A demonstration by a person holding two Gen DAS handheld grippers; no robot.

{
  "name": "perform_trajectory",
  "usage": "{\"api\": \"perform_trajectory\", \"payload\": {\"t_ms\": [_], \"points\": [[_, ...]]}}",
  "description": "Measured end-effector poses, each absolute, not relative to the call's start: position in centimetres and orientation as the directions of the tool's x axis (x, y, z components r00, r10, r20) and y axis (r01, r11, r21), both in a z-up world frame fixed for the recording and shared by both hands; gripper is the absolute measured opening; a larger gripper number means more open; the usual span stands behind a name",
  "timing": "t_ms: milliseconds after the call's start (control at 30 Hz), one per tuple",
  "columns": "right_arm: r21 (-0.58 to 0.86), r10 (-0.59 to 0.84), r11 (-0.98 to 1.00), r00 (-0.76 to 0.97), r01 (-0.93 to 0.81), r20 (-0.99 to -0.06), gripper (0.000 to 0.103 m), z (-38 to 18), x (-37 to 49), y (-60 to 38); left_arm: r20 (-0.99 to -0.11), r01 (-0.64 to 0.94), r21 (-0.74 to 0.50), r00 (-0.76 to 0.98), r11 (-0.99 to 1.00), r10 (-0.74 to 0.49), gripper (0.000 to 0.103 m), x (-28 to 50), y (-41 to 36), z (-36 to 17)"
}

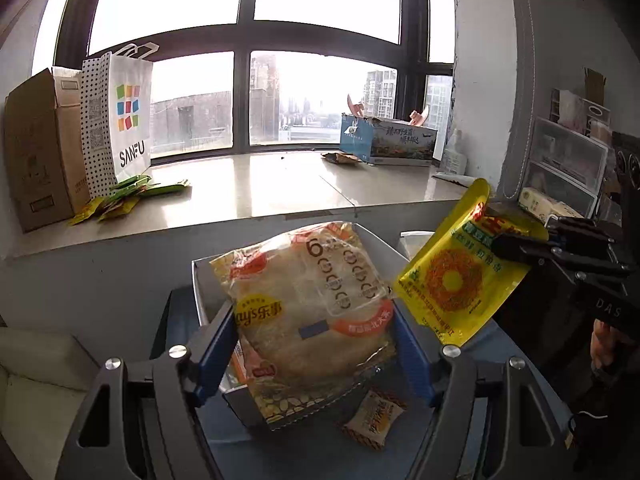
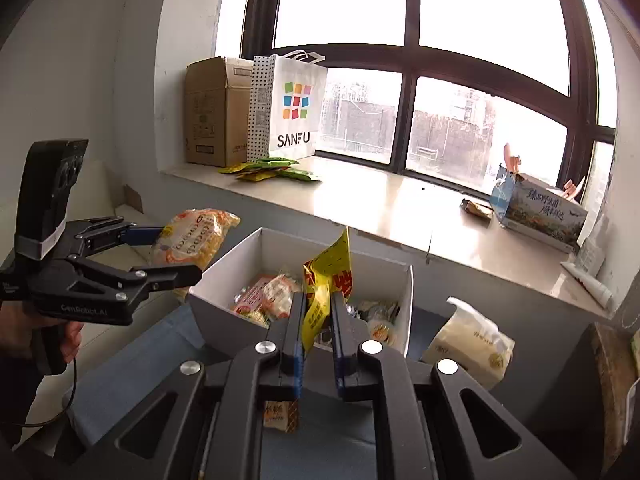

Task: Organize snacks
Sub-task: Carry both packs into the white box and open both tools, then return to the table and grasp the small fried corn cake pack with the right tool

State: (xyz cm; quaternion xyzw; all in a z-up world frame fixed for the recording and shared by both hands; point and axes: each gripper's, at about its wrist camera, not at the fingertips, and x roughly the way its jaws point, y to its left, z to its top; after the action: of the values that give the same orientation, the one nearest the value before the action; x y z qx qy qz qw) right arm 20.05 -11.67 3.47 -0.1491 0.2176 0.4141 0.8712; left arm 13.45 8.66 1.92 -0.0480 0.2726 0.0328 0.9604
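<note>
My left gripper (image 1: 314,344) is shut on a Lay's chip bag (image 1: 308,300), held above the white box (image 1: 200,280). In the right wrist view the chip bag (image 2: 192,236) hangs at the left in the left gripper (image 2: 176,254), beside the box (image 2: 402,300). My right gripper (image 2: 318,312) is shut on a yellow snack pouch (image 2: 326,280), held over the box, which holds several snack packs. In the left wrist view the pouch (image 1: 452,276) is at the right, held by the right gripper (image 1: 504,246). A small snack packet (image 1: 374,420) lies on the blue-grey surface by the box.
A windowsill (image 2: 380,200) behind the box carries a cardboard carton (image 2: 216,112), a SANFU paper bag (image 2: 294,108), green and yellow packets (image 2: 272,170) and a printed box (image 2: 540,212). A tissue pack (image 2: 472,340) sits right of the white box. Storage drawers (image 1: 568,164) stand at the right.
</note>
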Motion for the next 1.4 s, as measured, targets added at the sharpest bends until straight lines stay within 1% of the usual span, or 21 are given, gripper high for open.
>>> {"api": "perform_trajectory", "payload": {"t_ms": [67, 200, 300, 433, 500, 533, 567, 600, 633, 667, 833, 1033, 1167, 1267, 1400], "points": [[-0.086, 0.654, 0.619, 0.573, -0.781, -0.494, 0.011, 4.5, 21.6, -10.4, -0.527, -0.106, -0.065, 0.848, 0.992, 0.056, 0.077, 15.0, 10.0, 2.1], [-0.023, 0.666, 0.628, 0.553, -0.778, -0.501, 0.011, 5.4, 25.5, -7.9, -0.548, -0.106, -0.061, 0.834, 0.992, 0.055, 0.077, 19.4, 11.5, 1.5], [-0.024, 0.640, 0.648, 0.562, -0.761, -0.523, 0.011, 5.1, 28.4, -6.0, -0.571, -0.111, -0.017, 0.817, 0.994, 0.081, 0.077, 22.0, 12.1, 0.7], [0.018, 0.616, 0.667, 0.538, -0.745, -0.576, 0.011, 3.7, 31.8, -4.0, -0.624, -0.138, -0.053, 0.778, 0.989, 0.076, 0.078, 24.8, 13.6, -1.6], [0.014, 0.600, 0.668, 0.528, -0.744, -0.600, 0.013, 3.0, 32.9, -3.1, -0.668, -0.162, -0.074, 0.740, 0.984, 0.072, 0.086, 25.9, 14.2, -3.1], [0.006, 0.585, 0.674, 0.528, -0.739, -0.615, 0.016, 2.6, 33.4, -2.7, -0.694, -0.190, -0.079, 0.716, 0.979, 0.083, 0.101, 26.4, 14.5, -3.8], [0.003, 0.573, 0.682, 0.532, -0.731, -0.624, 0.034, 2.3, 33.8, -2.4, -0.704, -0.210, -0.081, 0.704, 0.974, 0.093, 0.103, 26.3, 14.7, -4.4], [-0.005, 0.559, 0.696, 0.546, -0.718, -0.624, 0.074, 2.1, 34.1, -2.4, -0.709, -0.221, -0.077, 0.698, 0.972, 0.102, 0.103, 26.2, 14.7, -4.8], [-0.011, 0.550, 0.710, 0.565, -0.704, -0.615, 0.093, 2.1, 34.2, -2.6, -0.712, -0.222, -0.076, 0.694, 0.972, 0.103, 0.103, 26.1, 14.7, -5.2], [-0.008, 0.554, 0.716, 0.575, -0.698, -0.602, 0.103, 2.1, 34.2, -2.8, -0.713, -0.218, -0.078, 0.694, 0.973, 0.099, 0.103, 25.9, 14.6, -5.4], [-0.020, 0.536, 0.725, 0.582, -0.689, -0.612, 0.103, 2.0, 34.2, -3.1, -0.707, -0.211, -0.062, 0.699, 0.976, 0.107, 0.103, 24.8, 14.1, -5.5], [-0.021, 0.536, 0.721, 0.576, -0.693, -0.617, 0.103, 2.0, 33.6, -3.8, -0.680, -0.187, -0.056, 0.727, 0.981, 0.099, 0.103, 22.8, 13.1, -3.5], [0.022, 0.570, 0.715, 0.564, -0.699, -0.598, 0.103, 2.2, 31.9, -5.8, -0.655, -0.141, -0.066, 0.753, 0.988, 0.063, 0.103, 19.8, 11.3, -2.5], [0.028, 0.593, 0.703, 0.564, -0.710, -0.575, 0.103, 2.1, 29.7, -7.8, -0.637, -0.123, -0.043, 0.768, 0.992, 0.067, 0.103, 17.0, 9.4, -2.5], [0.061, 0.624, 0.691, 0.551, -0.720, -0.554, 0.103, 1.3, 26.2, -11.1, -0.622, -0.093, -0.084, 0.783, 0.992, 0.021, 0.103, 12.8, 7.5, -2.9]]}}
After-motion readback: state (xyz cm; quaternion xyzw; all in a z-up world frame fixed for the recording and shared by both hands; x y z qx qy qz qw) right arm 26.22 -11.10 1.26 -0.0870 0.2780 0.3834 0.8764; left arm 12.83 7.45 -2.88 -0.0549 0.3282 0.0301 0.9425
